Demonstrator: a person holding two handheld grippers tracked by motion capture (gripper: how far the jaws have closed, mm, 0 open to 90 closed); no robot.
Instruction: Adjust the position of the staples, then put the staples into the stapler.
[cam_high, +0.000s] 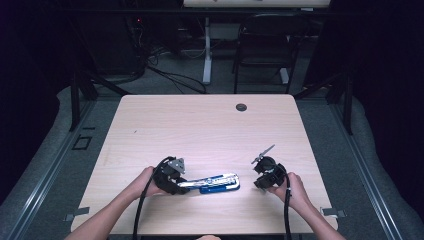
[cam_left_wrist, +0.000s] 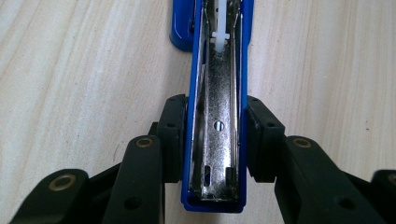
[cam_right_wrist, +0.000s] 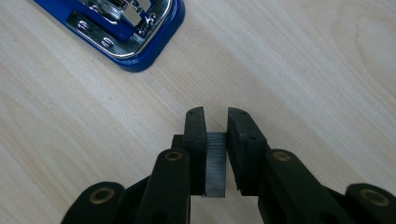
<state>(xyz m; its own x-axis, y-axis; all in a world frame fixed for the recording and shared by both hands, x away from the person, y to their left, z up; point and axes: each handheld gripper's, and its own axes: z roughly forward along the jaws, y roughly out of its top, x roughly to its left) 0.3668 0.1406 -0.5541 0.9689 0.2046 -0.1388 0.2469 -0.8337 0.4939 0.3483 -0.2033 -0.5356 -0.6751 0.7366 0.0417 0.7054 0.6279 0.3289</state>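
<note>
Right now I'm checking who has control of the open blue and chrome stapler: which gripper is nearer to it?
Left. The left gripper is clamped on the stapler; the right gripper, holding a grey staple strip, sits apart from it.

one blue stapler (cam_high: 214, 182), one staple strip (cam_right_wrist: 215, 163), two tools, one table (cam_high: 200, 125).

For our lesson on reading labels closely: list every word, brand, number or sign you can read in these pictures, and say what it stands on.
None: no text can be read.
Blue stapler, held open in the left gripper: bare metal and plain blue plastic, no brand or number.
Strip of staples in the right gripper: unmarked.
Table: plain wood grain, no label.
</note>
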